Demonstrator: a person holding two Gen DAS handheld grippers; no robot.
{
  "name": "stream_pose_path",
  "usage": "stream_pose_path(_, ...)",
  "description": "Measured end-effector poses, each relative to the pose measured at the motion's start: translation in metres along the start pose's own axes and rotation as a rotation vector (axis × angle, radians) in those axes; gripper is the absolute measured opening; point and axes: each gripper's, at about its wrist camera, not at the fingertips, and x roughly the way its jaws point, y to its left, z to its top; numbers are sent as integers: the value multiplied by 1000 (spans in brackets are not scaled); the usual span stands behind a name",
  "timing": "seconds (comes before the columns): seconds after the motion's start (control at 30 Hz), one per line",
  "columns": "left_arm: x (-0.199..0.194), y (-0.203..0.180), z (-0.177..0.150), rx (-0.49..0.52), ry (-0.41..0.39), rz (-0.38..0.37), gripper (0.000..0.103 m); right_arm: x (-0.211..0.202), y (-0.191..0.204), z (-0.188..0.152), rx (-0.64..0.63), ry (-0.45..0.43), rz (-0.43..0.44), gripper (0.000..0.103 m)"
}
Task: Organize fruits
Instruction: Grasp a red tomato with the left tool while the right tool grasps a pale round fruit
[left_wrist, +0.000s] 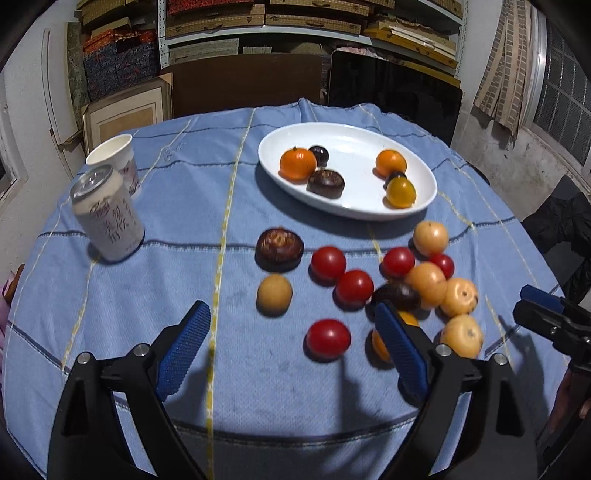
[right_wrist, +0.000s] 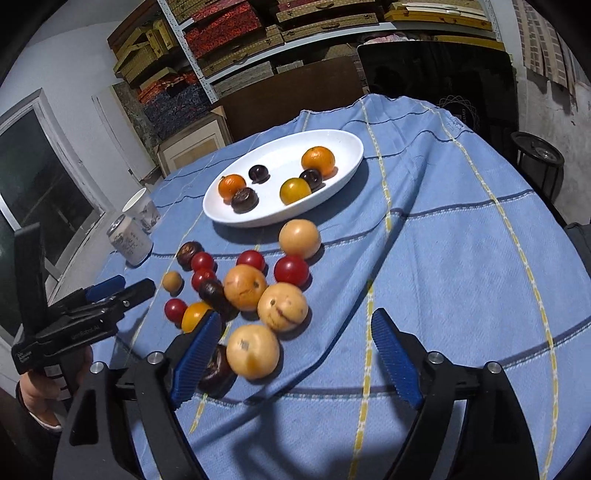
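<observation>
A white oval plate (left_wrist: 347, 140) at the back of the table holds two oranges, a yellow tomato (left_wrist: 400, 192) and dark brown fruits. In front of it, on the blue cloth, lie several red tomatoes (left_wrist: 328, 263), pale orange fruits (right_wrist: 282, 306), dark fruits and a small tan fruit (left_wrist: 274, 294). My left gripper (left_wrist: 291, 308) hangs open above the near fruits, its pads touching nothing. My right gripper (right_wrist: 297, 315) is open too. A pale orange fruit (right_wrist: 253, 350) lies just inside its left finger, and a dark fruit (right_wrist: 218, 369) is half hidden behind that finger.
A drinks can (left_wrist: 107, 218) and a paper cup (left_wrist: 118, 162) stand at the table's left side. A person's hand holds each gripper. Shelves with boxes and dark boards stand behind the table. Bare cloth (right_wrist: 461, 258) stretches to the right of the fruits.
</observation>
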Motion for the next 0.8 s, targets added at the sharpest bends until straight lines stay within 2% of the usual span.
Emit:
stream_pose_path(0.23, 11, -9, -17, 33, 47, -1, 89, -8, 5, -16, -13, 8, 27, 84)
stream_pose_path(0.37, 18, -11, -20, 36, 61, -2, 81, -10, 2, -21, -7, 10, 31, 84)
stream_pose_path(0.6, 38, -15, -18, 37, 115, -10, 55, -10, -1, -25, -14, 22, 23, 84)
stream_pose_path(0.63, 40, -15, -17, 35, 118, -14, 55, -9, -1, -25, -16, 24, 22, 84)
stream_pose_path(0.67, 41, -16, -16, 38, 109, -9, 49, -9, -1, -25, -20, 27, 21, 84)
stream_pose_path(0.7, 42, -19, -15, 49, 105, -17, 38, -8, 1, -25, -25, 30, 20, 84)
stream_pose_path(0.73, 43, -21, -14, 58, 103, -20, 33, -7, 2, -25, -29, 35, 22, 84)
stream_pose_path(0.8, 43, -23, -14, 70, 98, -19, 31, -4, 8, -25, -47, 43, 26, 84)
